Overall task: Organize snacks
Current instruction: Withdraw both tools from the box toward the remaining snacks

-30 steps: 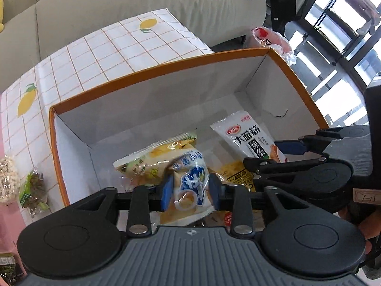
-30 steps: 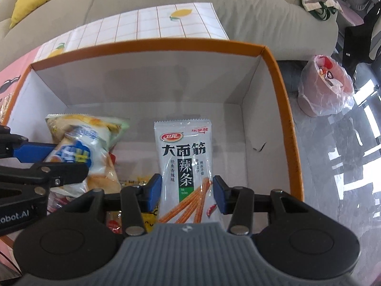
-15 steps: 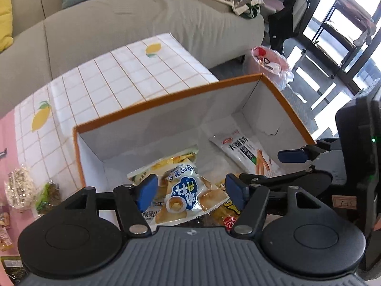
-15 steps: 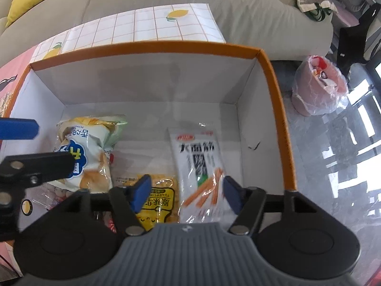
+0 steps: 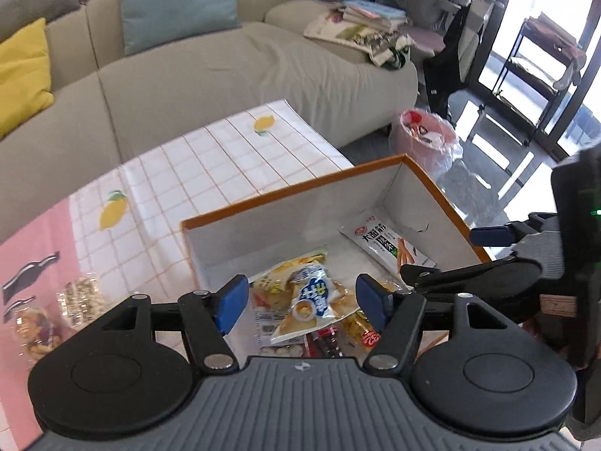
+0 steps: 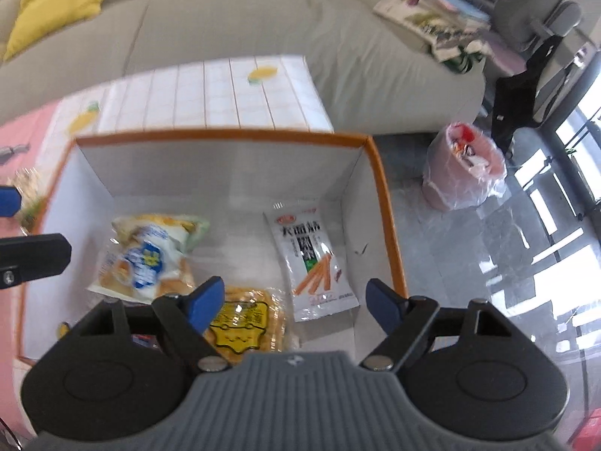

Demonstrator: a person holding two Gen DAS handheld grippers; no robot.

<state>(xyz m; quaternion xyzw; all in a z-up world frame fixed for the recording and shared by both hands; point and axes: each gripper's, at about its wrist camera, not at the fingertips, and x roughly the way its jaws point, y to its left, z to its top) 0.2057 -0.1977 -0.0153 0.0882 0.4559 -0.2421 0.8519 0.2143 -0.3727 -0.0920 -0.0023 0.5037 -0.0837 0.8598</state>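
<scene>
An orange-rimmed white box stands on the table and holds several snack packs. A blue-and-white pack lies at its left, a white spicy-strip pack at its right, a yellow pack at the front. My left gripper is open and empty above the box's near left. My right gripper is open and empty above the near right; it shows in the left wrist view.
Loose snack packs lie on the pink and lemon-checked tablecloth left of the box. A beige sofa runs behind the table. A pink bin with a bag stands on the floor to the right.
Both grippers let go of their packs, opened wide and rose back from the box. The blue-and-white pack and the spicy-strip pack now lie in the box.
</scene>
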